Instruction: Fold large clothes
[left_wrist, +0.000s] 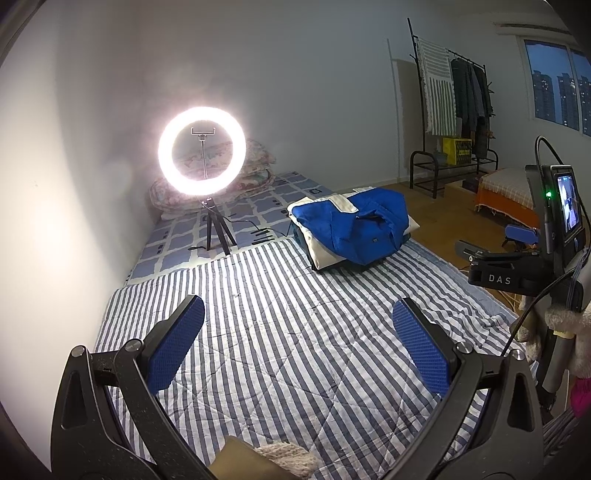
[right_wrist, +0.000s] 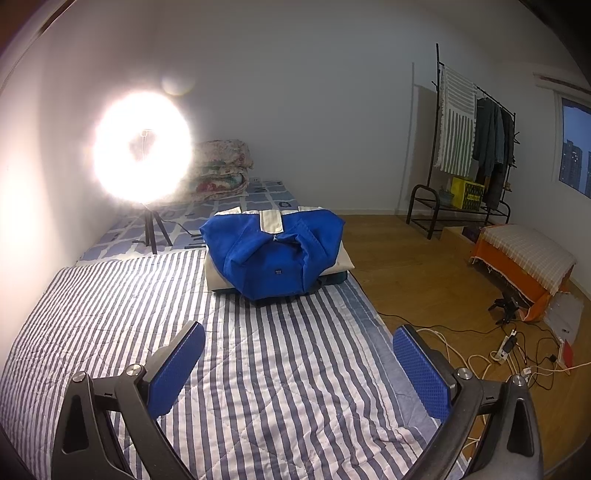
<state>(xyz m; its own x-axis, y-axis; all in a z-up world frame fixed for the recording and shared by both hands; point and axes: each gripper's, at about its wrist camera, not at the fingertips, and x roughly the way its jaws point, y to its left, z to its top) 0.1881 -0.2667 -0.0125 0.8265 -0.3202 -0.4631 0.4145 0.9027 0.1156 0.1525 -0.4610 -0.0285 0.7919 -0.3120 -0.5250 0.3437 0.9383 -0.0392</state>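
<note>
"DAS" on right hand-held gripper (left_wrist: 517, 240)

Ahead of you: clothes (right_wrist: 275, 254) on quilt (right_wrist: 258, 369); ring light (right_wrist: 142, 147) behind-left; rack (right_wrist: 476, 147) far right.

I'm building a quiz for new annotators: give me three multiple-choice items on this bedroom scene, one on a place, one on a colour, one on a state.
1. Where does the folded blue garment lie?
A. on a stack of clothes on the striped quilt
B. on the wooden floor
C. on the clothes rack

2. What colour is the collar band on it?
A. red
B. cream
C. black

3. How do the jaws of the right gripper stand?
A. shut on cloth
B. shut, empty
C. open, empty

Answers: 1 A, it tops a pile on the quilt; 2 B, a pale band runs at the collar; 3 C, quilt shows between the spread pads.
</note>
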